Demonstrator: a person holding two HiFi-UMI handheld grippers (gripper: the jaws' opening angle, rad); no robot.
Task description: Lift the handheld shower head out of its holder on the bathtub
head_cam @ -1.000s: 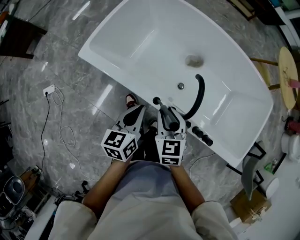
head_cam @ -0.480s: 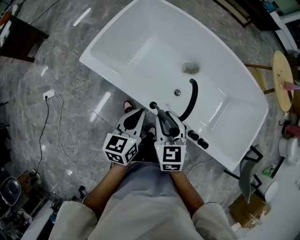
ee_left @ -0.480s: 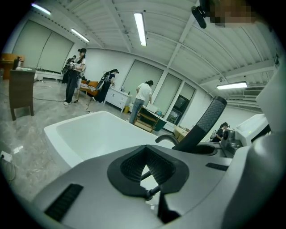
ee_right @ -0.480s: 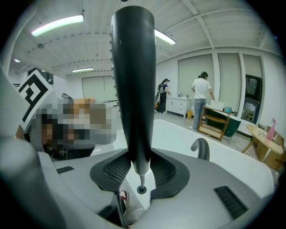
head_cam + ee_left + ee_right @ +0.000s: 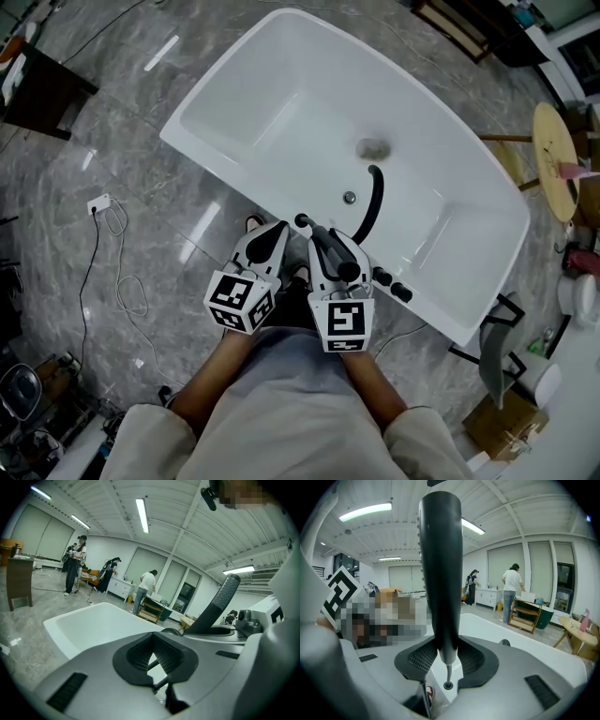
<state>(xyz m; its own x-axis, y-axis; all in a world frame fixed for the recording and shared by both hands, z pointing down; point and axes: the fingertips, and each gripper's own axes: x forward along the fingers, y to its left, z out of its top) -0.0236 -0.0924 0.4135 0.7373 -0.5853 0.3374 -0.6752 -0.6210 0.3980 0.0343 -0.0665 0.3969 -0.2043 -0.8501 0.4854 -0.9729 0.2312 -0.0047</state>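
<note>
— While the right gripper [image 5: 446, 654] reaches over the tub's near rim, what does it have?
— Its jaws are clamped on the black shower head [image 5: 440, 573], low on the handle, just above the chrome end; gripping there leaves the long body free to stand along the jaws, which I judge suits a straight pull out of the seat.
— Where does that put it on the bathtub [image 5: 281, 112]?
— At the near rim, beside the black knobs [image 5: 382, 277]; from the head view the shower head arcs out over the basin toward the drain [image 5: 373, 148].
— Is it clear of its holder?
— Hard to say; a thin stem and a small ring hang below the chrome end, so it may be just out, but the holder is hidden under the gripper.
— And the left gripper [image 5: 152, 657]?
— Pads together, nothing between them; it sits just beside the right one, likely so it is near enough to help yet out of the lifting path.
</note>
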